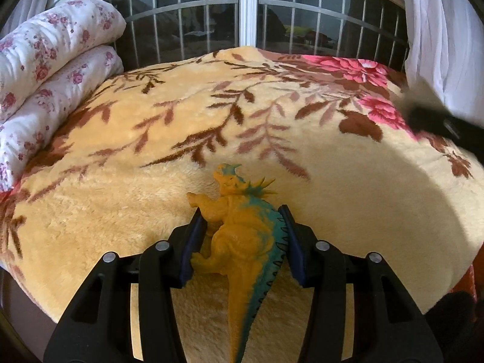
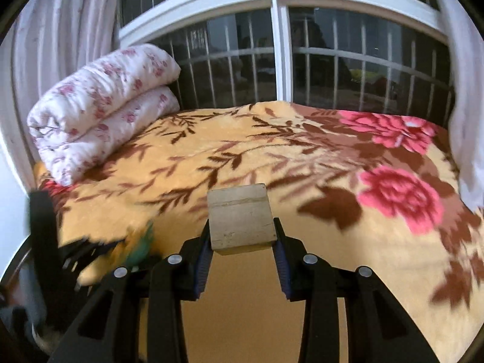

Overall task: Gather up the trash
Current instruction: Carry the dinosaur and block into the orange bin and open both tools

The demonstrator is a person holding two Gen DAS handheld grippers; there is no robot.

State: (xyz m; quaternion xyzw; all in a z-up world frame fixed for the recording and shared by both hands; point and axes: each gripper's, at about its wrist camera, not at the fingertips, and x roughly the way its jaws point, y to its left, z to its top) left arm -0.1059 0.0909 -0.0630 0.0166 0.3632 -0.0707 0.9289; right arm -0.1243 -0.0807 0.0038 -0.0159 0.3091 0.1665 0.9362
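Note:
My left gripper (image 1: 242,214) is shut on an orange and teal toy dinosaur (image 1: 239,236), held over the near part of the bed; its head points away and its tail hangs toward me. My right gripper (image 2: 242,228) is shut on a pale wooden block (image 2: 242,219), held above the bed. In the right wrist view the left gripper (image 2: 72,251) and the dinosaur (image 2: 136,248) show blurred at the lower left. In the left wrist view the right gripper (image 1: 438,124) shows as a dark blur at the right edge.
The bed carries a yellow plush blanket (image 1: 151,196) with brown leaves and pink flowers. A folded white floral quilt (image 1: 45,69) lies at the back left. A barred window (image 1: 248,9) runs behind the bed, with white curtains (image 1: 438,30) at both sides.

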